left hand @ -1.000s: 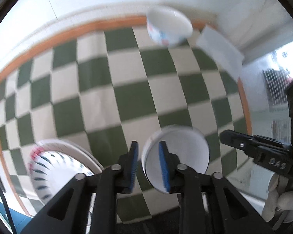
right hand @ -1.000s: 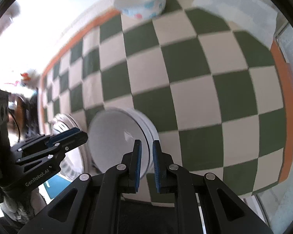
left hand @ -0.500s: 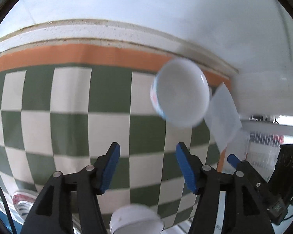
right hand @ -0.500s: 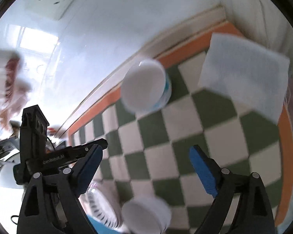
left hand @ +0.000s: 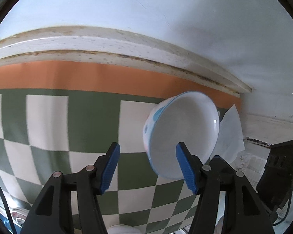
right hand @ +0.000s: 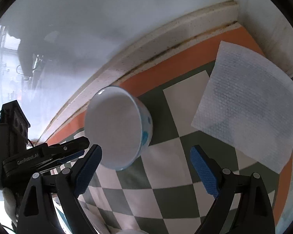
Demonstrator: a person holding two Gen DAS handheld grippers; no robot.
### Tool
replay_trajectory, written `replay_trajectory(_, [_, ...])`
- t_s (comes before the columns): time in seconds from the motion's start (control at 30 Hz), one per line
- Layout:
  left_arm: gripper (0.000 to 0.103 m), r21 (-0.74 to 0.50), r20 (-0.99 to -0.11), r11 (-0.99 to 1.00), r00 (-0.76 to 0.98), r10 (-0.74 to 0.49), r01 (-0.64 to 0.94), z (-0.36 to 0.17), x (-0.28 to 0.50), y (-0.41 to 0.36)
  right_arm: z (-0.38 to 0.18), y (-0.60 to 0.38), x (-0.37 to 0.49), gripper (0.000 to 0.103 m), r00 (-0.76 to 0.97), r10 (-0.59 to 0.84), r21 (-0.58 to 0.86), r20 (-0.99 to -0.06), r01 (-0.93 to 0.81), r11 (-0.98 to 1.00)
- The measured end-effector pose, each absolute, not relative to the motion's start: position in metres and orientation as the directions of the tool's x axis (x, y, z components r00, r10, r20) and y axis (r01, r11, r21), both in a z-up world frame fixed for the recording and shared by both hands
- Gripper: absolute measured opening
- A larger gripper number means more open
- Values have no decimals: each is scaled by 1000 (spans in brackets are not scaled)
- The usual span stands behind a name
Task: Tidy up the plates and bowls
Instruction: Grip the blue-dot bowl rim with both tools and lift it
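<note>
A white bowl [left hand: 182, 134] with blue and pink marks on its outside stands on the green-and-white checked cloth near the orange border by the wall; it also shows in the right wrist view [right hand: 117, 127]. My left gripper [left hand: 148, 167] is open and empty, its right finger [left hand: 185, 169] just in front of the bowl. My right gripper [right hand: 146, 172] is open and empty, with the bowl ahead of its left finger [right hand: 88, 168]. The left gripper shows in the right wrist view [right hand: 48, 154]. A white dish rim [left hand: 123, 229] peeks at the bottom edge.
A white paper towel [right hand: 248, 105] lies right of the bowl near the corner; it also shows in the left wrist view [left hand: 230, 134]. The white wall ledge [left hand: 107, 44] runs along the back. A patterned plate edge [left hand: 17, 214] is at bottom left.
Both grippers were shut at a white dish a second ago. Both have opened, left the dish behind, and moved forward to the far bowl, which now looms much closer.
</note>
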State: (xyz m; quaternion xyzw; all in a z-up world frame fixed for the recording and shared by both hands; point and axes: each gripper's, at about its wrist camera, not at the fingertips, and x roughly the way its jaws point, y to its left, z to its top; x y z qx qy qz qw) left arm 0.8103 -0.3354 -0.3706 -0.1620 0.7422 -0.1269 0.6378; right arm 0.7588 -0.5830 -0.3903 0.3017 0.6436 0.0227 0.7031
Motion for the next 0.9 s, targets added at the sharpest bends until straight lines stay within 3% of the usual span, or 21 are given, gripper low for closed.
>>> replay_trajectory(0.17, [55, -408, -901, 911, -135, -412, -55, -379, 820, -346, -408, -583, 768, 91, 132, 424, 441, -896, 386, 811])
replay_trajectory(0.23, [34, -414, -902, 910, -116, -415, -35, -377, 822, -349, -411, -581, 771, 86, 119, 421, 433, -899, 385, 815])
replay_trajectory(0.33, [22, -393, -914, 920, -104, -391, -6, -378, 823, -351, -414, -578, 775, 64, 114, 422, 431, -900, 386, 816])
replay_trajectory(0.4, [18, -381, -921, 924, -92, -379, 9, -378, 824, -351, -415, -577, 777, 34, 125, 425, 438, -897, 387, 811])
replay_trajectory(0.47, [17, -390, -917, 921, -92, -388, 3, -379, 823, -349, -414, -577, 778, 14, 144, 414, 436, -899, 389, 812])
replay_trajectory(0.9, [16, -332, -943, 938, -9, -333, 100, -357, 807, -353, -395, -565, 773, 13, 155, 371, 402, -916, 354, 844])
